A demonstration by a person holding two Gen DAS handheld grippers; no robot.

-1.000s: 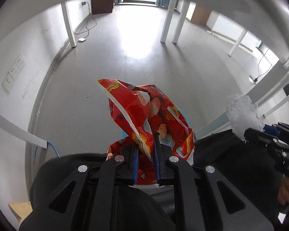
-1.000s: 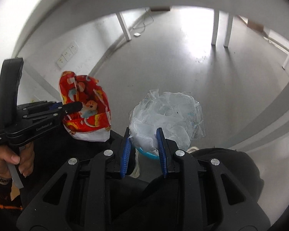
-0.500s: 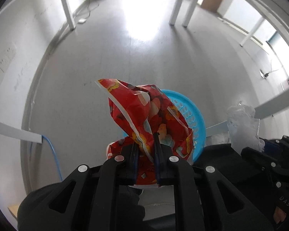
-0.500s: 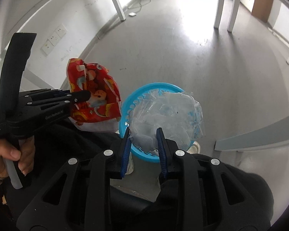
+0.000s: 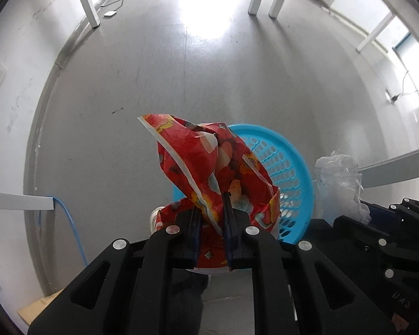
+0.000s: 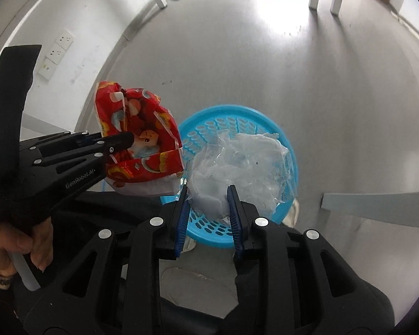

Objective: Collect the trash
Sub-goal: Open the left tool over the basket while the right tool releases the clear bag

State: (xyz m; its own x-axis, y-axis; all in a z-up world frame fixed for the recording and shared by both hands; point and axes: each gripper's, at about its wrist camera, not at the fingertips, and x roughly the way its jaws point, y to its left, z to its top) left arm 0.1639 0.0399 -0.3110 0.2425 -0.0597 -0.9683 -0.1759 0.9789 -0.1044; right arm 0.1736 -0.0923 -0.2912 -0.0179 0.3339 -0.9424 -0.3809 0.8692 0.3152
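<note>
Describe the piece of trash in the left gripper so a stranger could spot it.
Find the blue basket on the grey floor. Beside its rim, the left gripper pinches a crumpled red wrapper with cartoon prints and a white lining; the other trash, in the right gripper, is clear plastic.

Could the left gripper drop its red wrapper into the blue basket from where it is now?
Probably not yet. The left gripper holds the red wrapper beside the blue basket, not over its mouth, and the clear plastic in the right gripper hangs above the opening.

two claws point(image 6: 208, 195) point(image 6: 125, 142), two wrappers point(image 6: 248, 162) point(image 6: 142, 128), one basket point(image 6: 209, 117)
</note>
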